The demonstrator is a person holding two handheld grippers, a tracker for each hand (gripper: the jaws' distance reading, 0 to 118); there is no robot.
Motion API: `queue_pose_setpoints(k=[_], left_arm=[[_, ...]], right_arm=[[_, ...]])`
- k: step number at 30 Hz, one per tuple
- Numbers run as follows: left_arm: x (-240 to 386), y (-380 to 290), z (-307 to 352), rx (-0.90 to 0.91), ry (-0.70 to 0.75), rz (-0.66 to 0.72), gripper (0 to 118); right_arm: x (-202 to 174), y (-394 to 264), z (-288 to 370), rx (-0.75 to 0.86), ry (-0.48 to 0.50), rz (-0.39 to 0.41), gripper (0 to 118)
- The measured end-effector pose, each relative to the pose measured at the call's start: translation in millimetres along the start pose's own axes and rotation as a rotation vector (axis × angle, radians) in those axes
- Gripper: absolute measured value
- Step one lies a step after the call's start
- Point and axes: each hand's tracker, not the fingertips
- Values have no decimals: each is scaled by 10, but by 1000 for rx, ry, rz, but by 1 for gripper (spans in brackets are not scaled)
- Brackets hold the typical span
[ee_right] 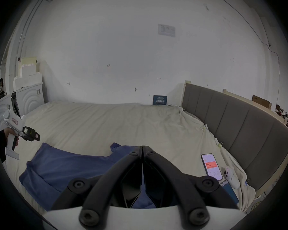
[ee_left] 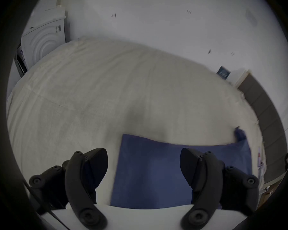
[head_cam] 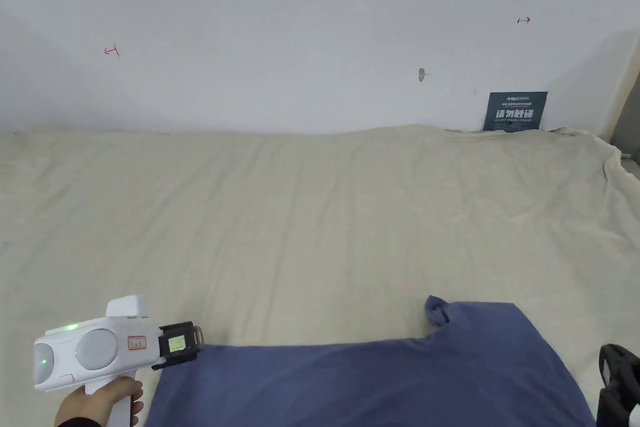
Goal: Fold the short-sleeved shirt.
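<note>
At the left, a hand (head_cam: 103, 400) holds the white left gripper (ee_left: 144, 157) just above the bed (head_cam: 312, 216), by the left end of the shirt (head_cam: 375, 381); its jaws stand wide apart with nothing between them, one over the cream sheet, the other over the blue cloth. The short-sleeved shirt lies spread flat along the near edge of the bed, a small bit of it turned up at its far edge toward the right. Farther right, the right gripper (ee_right: 142, 148) hangs over the shirt's right part, its jaws pressed together tip to tip and gripping nothing. Beyond it a phone (ee_right: 211, 166) lies on the sheet near the grey headboard (ee_right: 239, 125), and a dark sign (head_cam: 515, 110) leans on the wall.
</note>
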Motion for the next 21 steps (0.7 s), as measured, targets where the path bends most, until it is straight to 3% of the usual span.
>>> queue_pose_setpoints(k=[6, 9, 11, 12, 13, 14, 16, 18, 21], left_arm=[[4, 91, -529, -40, 68, 4, 91], [66, 60, -687, -65, 85, -11, 57], [146, -26, -663, -61, 112, -59, 53], [190, -40, -628, -44, 122, -95, 46], [233, -45, -598, -47, 134, -123, 25], [174, -32, -658, -40, 141, -173, 16], [244, -62, -628, -37, 106, -241, 10], [230, -58, -611, -39, 82, -255, 1], [295, -56, -396, 38, 53, -247, 0]], right_arm=[[22, -70, -297, -44, -16, 6, 0], [-27, -53, -365, -61, -14, 11, 0], [-31, -78, -416, -78, -14, 11, 0], [-26, -96, -437, -86, -11, 10, 0], [-19, -107, -468, -96, -7, 9, 0], [-10, -113, -510, -108, -3, 6, 0], [51, -144, -644, -134, 16, -10, 0], [143, -127, -822, -179, 49, -87, 0], [327, -109, -1167, -236, 53, -147, 0]])
